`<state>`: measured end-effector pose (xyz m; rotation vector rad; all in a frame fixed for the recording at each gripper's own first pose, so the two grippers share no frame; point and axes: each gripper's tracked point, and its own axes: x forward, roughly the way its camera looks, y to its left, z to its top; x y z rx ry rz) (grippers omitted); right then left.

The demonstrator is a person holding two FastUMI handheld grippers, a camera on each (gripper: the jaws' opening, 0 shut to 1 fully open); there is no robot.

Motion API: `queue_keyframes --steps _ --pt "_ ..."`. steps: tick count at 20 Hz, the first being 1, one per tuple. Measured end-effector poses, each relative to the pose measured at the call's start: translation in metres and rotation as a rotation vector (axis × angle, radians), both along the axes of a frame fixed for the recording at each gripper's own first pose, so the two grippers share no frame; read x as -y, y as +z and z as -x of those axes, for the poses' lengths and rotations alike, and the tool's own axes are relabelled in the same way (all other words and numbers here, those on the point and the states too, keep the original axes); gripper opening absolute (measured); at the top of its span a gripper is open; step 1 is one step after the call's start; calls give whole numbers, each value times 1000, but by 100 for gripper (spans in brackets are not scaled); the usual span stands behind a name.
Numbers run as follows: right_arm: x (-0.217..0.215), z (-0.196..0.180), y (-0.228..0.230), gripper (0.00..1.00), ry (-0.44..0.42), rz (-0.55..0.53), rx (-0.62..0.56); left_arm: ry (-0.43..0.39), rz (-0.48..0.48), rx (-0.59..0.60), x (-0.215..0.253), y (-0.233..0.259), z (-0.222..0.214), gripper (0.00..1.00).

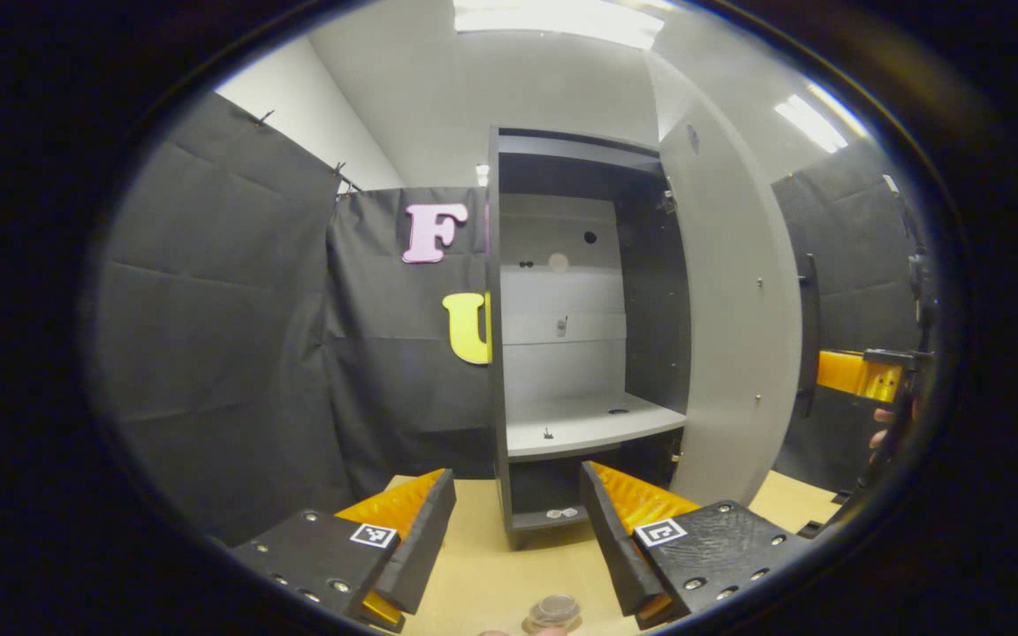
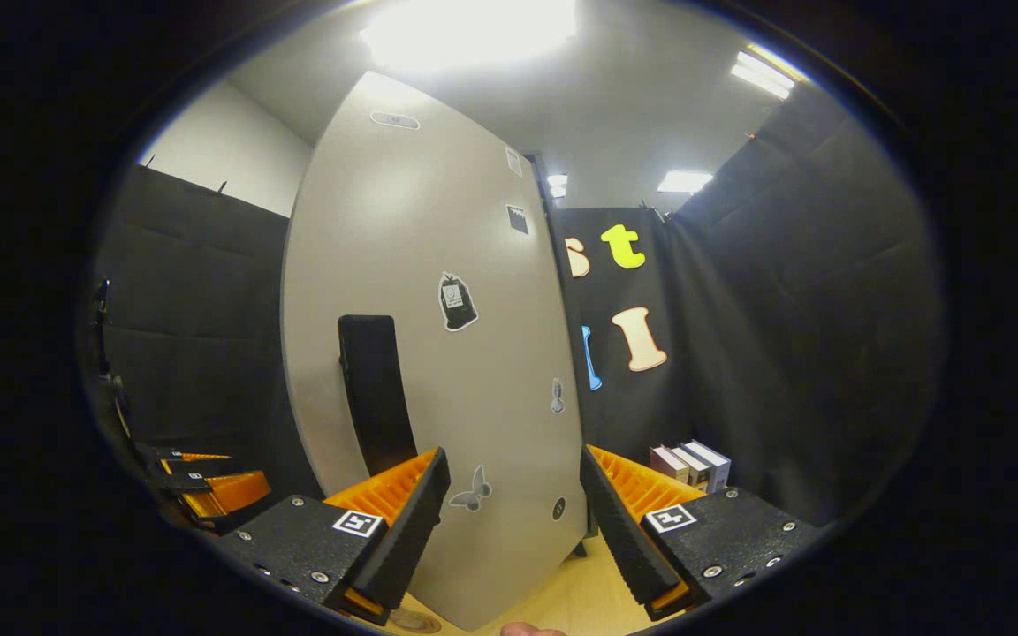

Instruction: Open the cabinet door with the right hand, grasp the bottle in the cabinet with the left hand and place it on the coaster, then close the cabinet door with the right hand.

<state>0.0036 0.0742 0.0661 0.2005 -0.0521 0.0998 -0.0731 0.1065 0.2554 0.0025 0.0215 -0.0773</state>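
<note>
Nearest in the left gripper view, a clear bottle's round cap [image 1: 554,609] is seen at the bottom edge, low between the spread fingers of the left gripper [image 1: 518,539], ungripped; the coaster cannot be made out; the right gripper [image 2: 513,530] is likewise parted, empty; beyond, the grey cabinet door [image 2: 438,371] stands open, judged light and free-swinging, best taken by its black vertical handle [image 2: 375,389]; the grey cabinet shelf [image 1: 588,424] is bare.

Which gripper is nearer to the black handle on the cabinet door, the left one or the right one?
Right. The right gripper faces the open door's outer side, close to the handle. The left gripper is farther, in front of the cabinet's open interior.
</note>
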Motion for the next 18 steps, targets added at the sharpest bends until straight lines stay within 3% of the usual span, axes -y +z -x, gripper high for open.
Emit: queue_keyframes --steps 7,15,16,18 --pt "-45 -32 7 94 90 -8 0 47 2 16 -17 6 -7 82" --pt "-27 -65 -7 94 15 52 -43 64 4 52 11 22 -29 82" --pt "-23 -69 -7 94 3 64 -47 60 6 53 16 23 -28 87" --pt "-19 -73 -10 94 -18 83 -60 57 1 52 28 24 -33 88"
